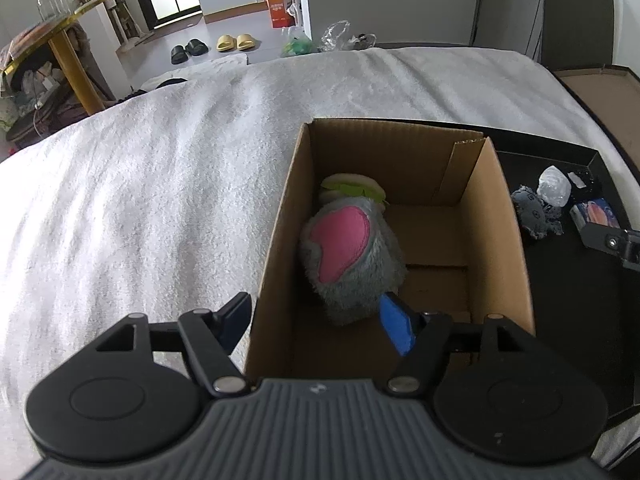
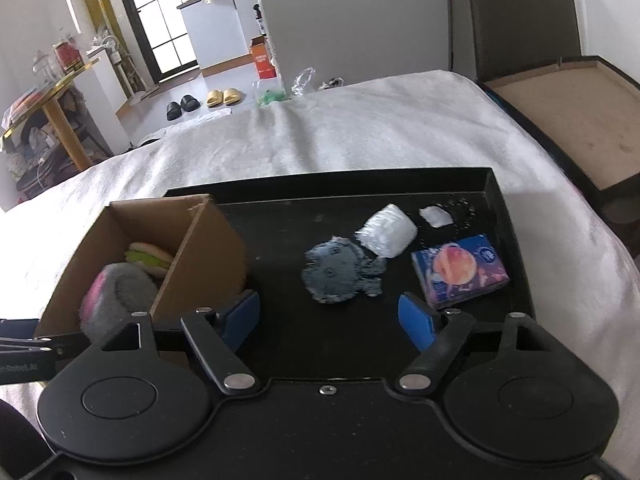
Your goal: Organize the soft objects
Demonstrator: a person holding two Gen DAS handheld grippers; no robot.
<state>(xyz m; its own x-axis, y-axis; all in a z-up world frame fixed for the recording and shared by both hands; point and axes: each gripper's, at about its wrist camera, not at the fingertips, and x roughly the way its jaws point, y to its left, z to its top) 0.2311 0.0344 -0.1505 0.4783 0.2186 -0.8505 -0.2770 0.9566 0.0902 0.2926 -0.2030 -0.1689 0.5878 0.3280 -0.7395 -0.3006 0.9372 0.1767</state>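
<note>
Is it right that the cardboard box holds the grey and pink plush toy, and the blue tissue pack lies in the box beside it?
Not quite. The cardboard box does hold the grey and pink plush toy, but the blue tissue pack lies outside it, on the black tray, as the right wrist view shows.

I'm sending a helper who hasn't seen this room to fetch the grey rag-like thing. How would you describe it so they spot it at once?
Find the black rectangular tray on the white bedspread, right of the open cardboard box. The flat grey-blue fuzzy piece with ragged edges lies mid-tray. Unlike the crinkly white plastic-wrapped packet and blue printed tissue pack, it is dull and shaggy.
</note>
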